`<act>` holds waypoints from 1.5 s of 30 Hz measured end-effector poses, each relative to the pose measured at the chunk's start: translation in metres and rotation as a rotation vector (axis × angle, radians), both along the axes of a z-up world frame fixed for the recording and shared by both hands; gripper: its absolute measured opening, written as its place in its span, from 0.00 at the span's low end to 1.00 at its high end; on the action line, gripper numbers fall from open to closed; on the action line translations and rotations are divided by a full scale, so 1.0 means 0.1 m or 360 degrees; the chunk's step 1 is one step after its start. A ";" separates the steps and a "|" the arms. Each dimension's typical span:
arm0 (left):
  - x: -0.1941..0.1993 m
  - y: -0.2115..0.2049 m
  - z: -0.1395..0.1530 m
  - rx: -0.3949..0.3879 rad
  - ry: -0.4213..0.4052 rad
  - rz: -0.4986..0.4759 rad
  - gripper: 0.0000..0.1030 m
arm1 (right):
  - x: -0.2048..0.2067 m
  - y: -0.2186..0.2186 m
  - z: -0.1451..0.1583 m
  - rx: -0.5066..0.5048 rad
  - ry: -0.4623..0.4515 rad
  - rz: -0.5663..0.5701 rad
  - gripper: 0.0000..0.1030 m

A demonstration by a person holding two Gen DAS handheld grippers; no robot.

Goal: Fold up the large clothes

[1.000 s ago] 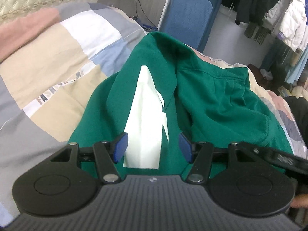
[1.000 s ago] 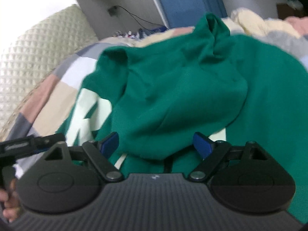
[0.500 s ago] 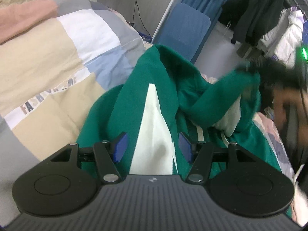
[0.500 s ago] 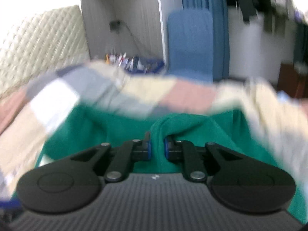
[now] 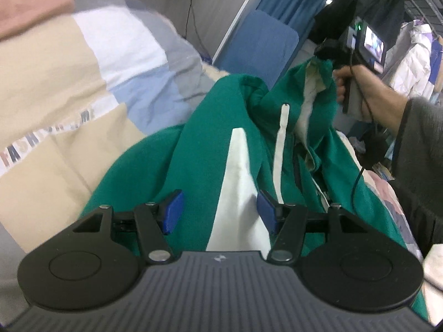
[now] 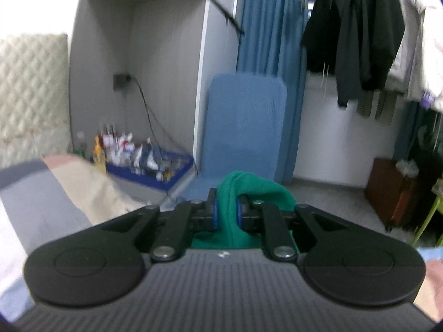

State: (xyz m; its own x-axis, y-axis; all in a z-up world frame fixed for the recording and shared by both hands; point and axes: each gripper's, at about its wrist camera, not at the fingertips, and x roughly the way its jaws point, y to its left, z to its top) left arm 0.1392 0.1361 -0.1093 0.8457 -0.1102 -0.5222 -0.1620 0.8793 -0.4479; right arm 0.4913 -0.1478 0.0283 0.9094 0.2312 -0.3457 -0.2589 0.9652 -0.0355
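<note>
- right gripper has just been closing; a second ago its jaws stood wide at the hoodie's edge, now the pads are pinched on a fold of the green hoodie; green fabric fills the gap between them and bulges out past the tips
- that pinched fold is now lifted clear of the bed; in the left wrist view the person's hand holds the right gripper up beyond the far end of the hoodie, with a green corner and its pale lining hanging from it; a second ago that part lay in a heap on the hoodie
- left gripper is spread, nothing pressed between the pads; it hovers low over the near part of the hoodie, the white panel showing between the fingers; opening unchanged over the last second
- hoodie body still lies on the bed; only the far end is raised; white drawstring runs down the middle of it
- reading: grasp secured, lift underway; looks like an unbunching or spreading step ahead of the fold proper, so the task is early
- risk: the thick fold could slip from the pinch under the hoodie's weight; left gripper probably needs to pin or grab the near end
</note>
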 end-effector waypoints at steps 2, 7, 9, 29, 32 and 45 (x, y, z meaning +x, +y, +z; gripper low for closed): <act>0.02 0.01 -0.04 -0.0041 0.0002 -0.0018 0.62 | -0.01 -0.03 -0.19 0.0033 0.0057 0.0043 0.17; 0.05 -0.05 -0.07 0.0000 0.0020 -0.0035 0.62 | -0.19 -0.21 -0.36 0.0099 0.0128 0.0081 0.44; 0.06 -0.07 -0.07 0.0032 0.0021 -0.0037 0.62 | -0.29 -0.35 -0.34 0.0174 0.0155 0.0067 0.57; -0.71 -0.64 0.36 0.0359 0.0191 -0.0110 0.62 | -3.66 -1.68 -0.58 0.0226 0.0752 0.0181 0.59; -0.84 -0.76 0.39 0.0423 0.0207 -0.0082 0.62 | -4.05 -1.71 -0.70 0.0201 0.0794 0.0223 0.59; -0.91 -0.87 0.10 0.0709 0.0400 -0.0001 0.39 | -4.64 -1.45 -1.04 -0.0351 0.0641 0.0240 0.20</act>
